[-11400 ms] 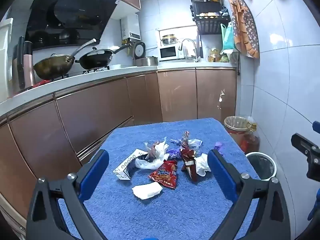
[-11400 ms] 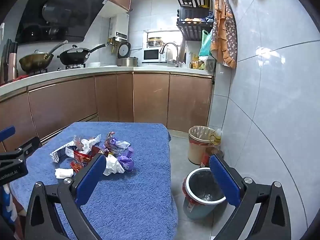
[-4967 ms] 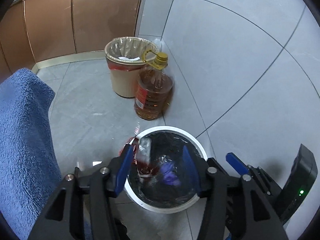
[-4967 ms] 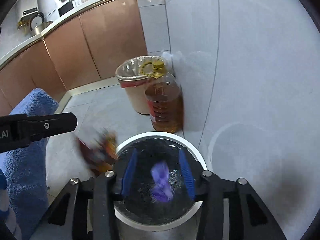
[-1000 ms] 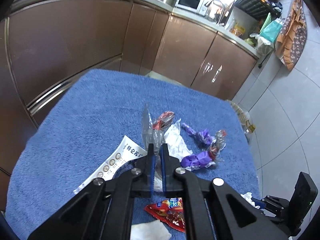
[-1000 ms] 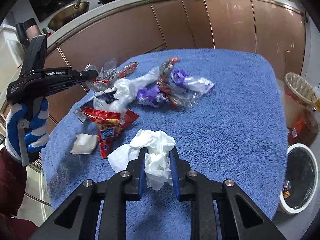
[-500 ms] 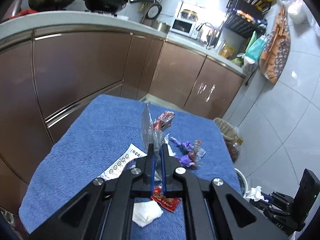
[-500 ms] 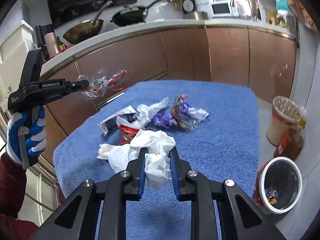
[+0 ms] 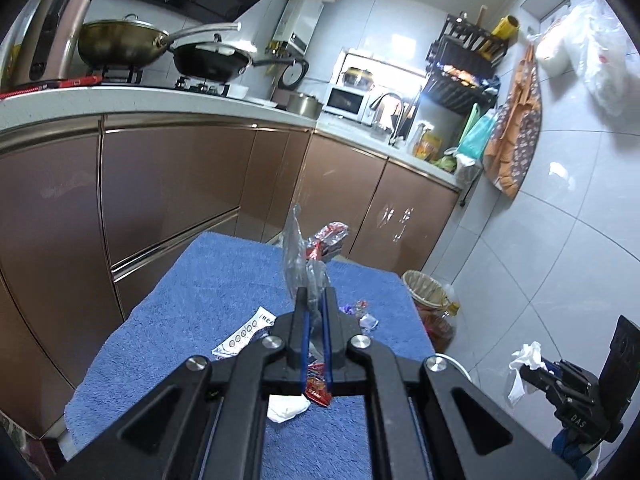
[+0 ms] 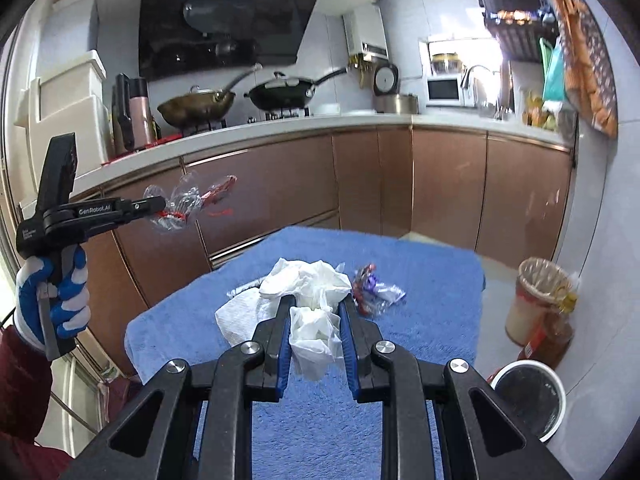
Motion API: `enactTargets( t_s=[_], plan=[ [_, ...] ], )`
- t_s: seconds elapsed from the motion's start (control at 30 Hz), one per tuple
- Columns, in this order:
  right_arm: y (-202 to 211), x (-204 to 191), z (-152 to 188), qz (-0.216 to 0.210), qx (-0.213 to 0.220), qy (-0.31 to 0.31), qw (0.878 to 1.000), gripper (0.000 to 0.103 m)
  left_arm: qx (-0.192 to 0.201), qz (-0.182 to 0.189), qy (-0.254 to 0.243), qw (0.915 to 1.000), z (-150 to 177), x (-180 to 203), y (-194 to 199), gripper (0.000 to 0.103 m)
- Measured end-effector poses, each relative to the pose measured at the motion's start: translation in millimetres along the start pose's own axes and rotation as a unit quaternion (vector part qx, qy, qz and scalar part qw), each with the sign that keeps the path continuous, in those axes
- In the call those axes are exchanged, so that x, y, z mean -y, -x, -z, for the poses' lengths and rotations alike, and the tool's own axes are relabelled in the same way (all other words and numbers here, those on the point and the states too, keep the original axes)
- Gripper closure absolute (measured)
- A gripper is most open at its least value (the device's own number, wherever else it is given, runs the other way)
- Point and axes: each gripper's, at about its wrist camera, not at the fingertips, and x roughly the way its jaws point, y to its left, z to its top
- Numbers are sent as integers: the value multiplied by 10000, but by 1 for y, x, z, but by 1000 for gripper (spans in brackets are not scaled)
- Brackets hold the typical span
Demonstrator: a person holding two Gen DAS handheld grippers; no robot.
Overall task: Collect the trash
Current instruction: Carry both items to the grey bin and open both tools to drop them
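Two views. Left wrist: the left hand-held gripper (image 9: 314, 312) pinched a clear crinkled wrapper (image 9: 301, 258) above the blue-covered worktop (image 9: 208, 280), where a red packet (image 9: 318, 388) and a tissue (image 9: 286, 407) lay. Right wrist: the right hand-held gripper (image 10: 315, 320) clamped white tissue paper (image 10: 312, 334) above that worktop, the white-rimmed bin (image 10: 530, 400) on the floor at lower right.

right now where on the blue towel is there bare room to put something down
The blue towel is bare along its right side, toward the white-rimmed bin, and along its far edge by the brown cabinets. The near strip under the right gripper looks bare too. It is crowded centre-left: purple wrappers, a printed white packet, a red packet, a flat tissue.
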Motion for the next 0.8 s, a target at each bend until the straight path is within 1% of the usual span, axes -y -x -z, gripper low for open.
enactTargets(
  t_s=[0.2,0.3,0.43,0.57,0.7,0.8],
  plan=[
    [11,-5,-6,173,129,46,9998,82,94,180,-39,9998,2,1,10,98],
    [8,-2,-10,320,121,-2,9994,82,64,315,-100,9994,3,-1,4,98],
    [-2,8,-15,611,65,-94,9981,82,-54,631,-257,9977,-1,-1,-16,98],
    [-10,23,-21,985,-19,-235,9949,82,-205,874,-500,9947,-7,7,-38,98],
    [-8,40,-25,1307,35,-393,9906,82,-413,1044,-681,9913,-10,25,-61,98],
    [-3,55,-24,1437,144,-540,9880,82,-572,1142,-836,9883,-6,42,-74,98]
  ],
)
